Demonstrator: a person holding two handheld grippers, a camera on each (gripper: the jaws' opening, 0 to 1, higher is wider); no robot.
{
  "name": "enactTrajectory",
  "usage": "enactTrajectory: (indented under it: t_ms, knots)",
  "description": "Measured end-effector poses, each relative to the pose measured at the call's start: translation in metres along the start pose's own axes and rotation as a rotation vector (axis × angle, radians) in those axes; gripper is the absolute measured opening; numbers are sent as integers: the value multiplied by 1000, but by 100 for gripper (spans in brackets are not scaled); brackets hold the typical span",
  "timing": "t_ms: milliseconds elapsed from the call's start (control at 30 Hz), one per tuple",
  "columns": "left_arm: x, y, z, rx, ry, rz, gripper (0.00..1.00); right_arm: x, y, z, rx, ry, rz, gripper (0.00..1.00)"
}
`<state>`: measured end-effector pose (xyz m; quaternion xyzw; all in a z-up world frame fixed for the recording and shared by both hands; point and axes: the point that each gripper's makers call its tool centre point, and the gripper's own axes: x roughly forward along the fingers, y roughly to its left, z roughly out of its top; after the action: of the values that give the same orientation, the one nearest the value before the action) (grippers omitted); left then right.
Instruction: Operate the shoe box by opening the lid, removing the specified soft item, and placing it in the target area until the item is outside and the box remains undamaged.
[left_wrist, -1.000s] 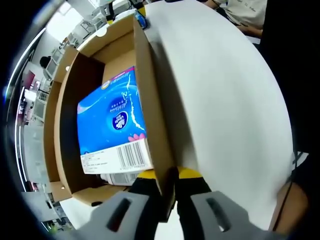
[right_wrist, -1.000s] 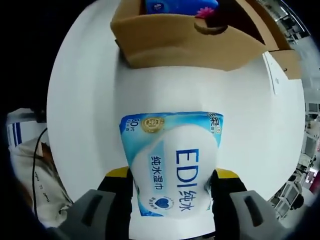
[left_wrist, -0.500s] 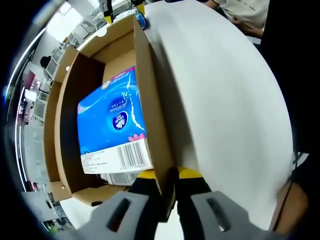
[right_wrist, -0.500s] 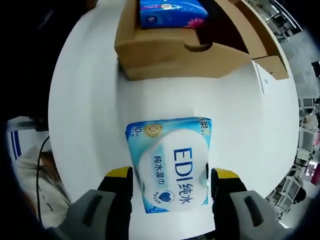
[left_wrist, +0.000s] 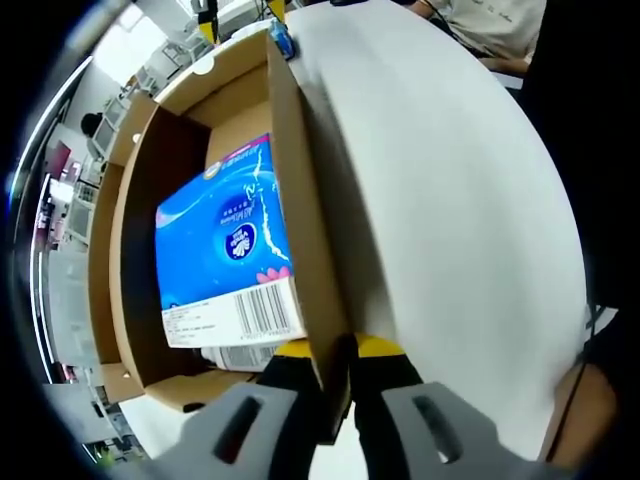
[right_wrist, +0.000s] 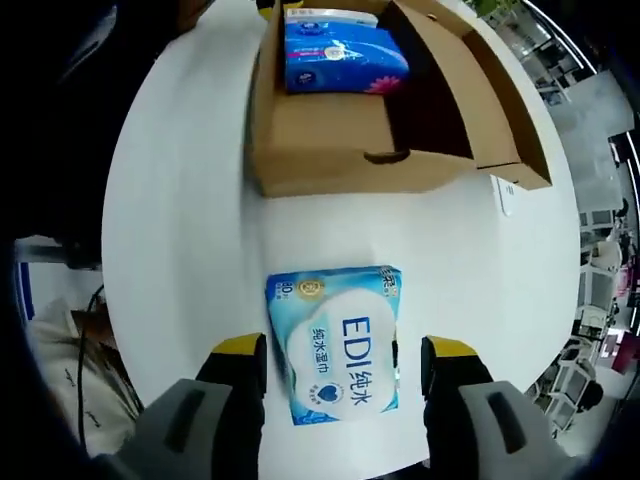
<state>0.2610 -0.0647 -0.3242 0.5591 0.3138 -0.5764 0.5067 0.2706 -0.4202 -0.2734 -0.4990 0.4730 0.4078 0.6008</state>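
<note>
Right gripper view shows the white table (right_wrist: 180, 250) carrying the open shoe box (right_wrist: 345, 155), with the wet-wipe pack (right_wrist: 338, 343) lying flat outside it, near its front wall. The pack sits straight ahead of the right gripper (right_wrist: 340, 375), between its spread, empty jaws, long axis running along them toward the box, printed face up. In the left gripper view, the left gripper (left_wrist: 335, 390) is clenched on the shoe box's side wall; a blue tissue pack (left_wrist: 225, 250) lies inside.

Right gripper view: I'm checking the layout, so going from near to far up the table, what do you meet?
Right gripper → wet wipes pack on the table → shoe box → blue tissue pack inside it.
</note>
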Motion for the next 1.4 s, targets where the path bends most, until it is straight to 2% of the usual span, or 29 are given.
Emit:
enactTrajectory:
  t_ms: [200,300,533,633,733,800,933,1100,1167,1400]
  knots:
    - [0,0,0,1,0,1,8,-12,-2,6,-30,6,-34,64]
    - [0,0,0,1,1,2,8,-17,-4,13,-76,12,-60,63]
    - [0,0,0,4,-2,3,8,-35,-3,48,-194,-19,-98,61]
    - [0,0,0,4,-1,4,8,-40,-6,62,-204,-24,-120,62]
    - [0,0,0,5,-2,5,8,-45,-7,88,-224,-82,-136,65]
    - [0,0,0,5,-3,4,8,-47,-7,101,-264,-97,-149,65]
    - [0,0,0,5,-3,4,8,-49,-4,122,-328,-120,-142,66]
    - [0,0,0,6,-4,4,8,-49,-11,150,-438,-154,-176,68]
    - [0,0,0,6,-4,5,8,-48,-12,156,-436,-154,-179,69]
    - [0,0,1,6,-6,4,8,-38,-11,183,-542,-180,-183,71]
